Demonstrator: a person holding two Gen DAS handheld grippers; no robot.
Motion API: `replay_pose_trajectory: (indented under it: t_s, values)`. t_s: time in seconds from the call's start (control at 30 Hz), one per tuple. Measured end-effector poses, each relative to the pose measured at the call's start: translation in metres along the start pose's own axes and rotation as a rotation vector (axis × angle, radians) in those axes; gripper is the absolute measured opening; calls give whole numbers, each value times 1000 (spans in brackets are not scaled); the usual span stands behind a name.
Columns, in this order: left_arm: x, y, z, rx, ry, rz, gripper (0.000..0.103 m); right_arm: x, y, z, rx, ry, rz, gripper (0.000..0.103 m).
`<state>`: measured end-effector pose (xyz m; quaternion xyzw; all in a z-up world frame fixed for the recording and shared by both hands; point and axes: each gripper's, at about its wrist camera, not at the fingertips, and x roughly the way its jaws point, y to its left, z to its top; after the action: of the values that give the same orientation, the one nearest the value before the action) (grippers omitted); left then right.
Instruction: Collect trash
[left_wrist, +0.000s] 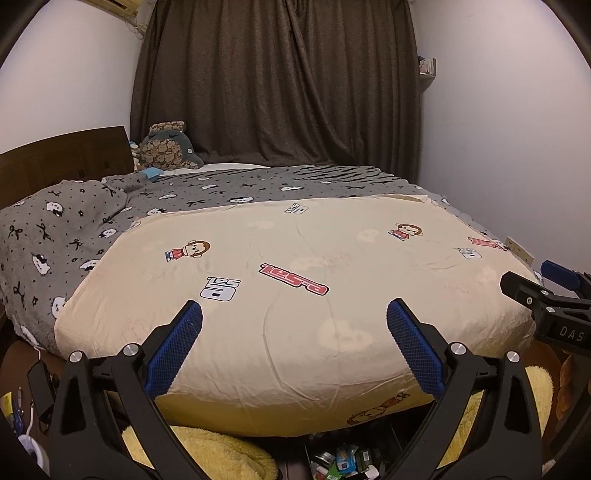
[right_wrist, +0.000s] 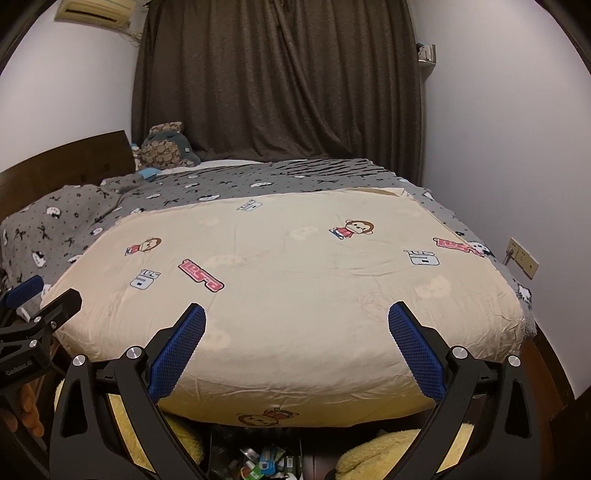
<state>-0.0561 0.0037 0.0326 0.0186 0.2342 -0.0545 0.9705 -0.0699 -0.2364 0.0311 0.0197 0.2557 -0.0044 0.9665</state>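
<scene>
Jaws of both the left gripper (left_wrist: 294, 314) and right gripper (right_wrist: 296, 315) gape wide, holding nothing, above the cream quilt (left_wrist: 295, 288). Trash (right_wrist: 264, 461) lies on the floor below the bed's (right_wrist: 258, 177) foot, between yellow fleece (right_wrist: 373, 456).

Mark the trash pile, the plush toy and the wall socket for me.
Trash pile (right_wrist: 264, 463): right wrist view, on the packets under the bed's foot.
Plush toy (left_wrist: 166, 149): left wrist view, on its patterned belly.
Wall socket (right_wrist: 522, 258): right wrist view, on the plate's face.
</scene>
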Motion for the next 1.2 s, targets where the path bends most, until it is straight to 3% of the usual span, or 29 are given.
replay_pose_trajectory:
  t_s: [1.2]
  values:
    - [-8, 4, 7, -2, -28, 0, 95, -5, 4, 3, 13, -13, -7, 99]
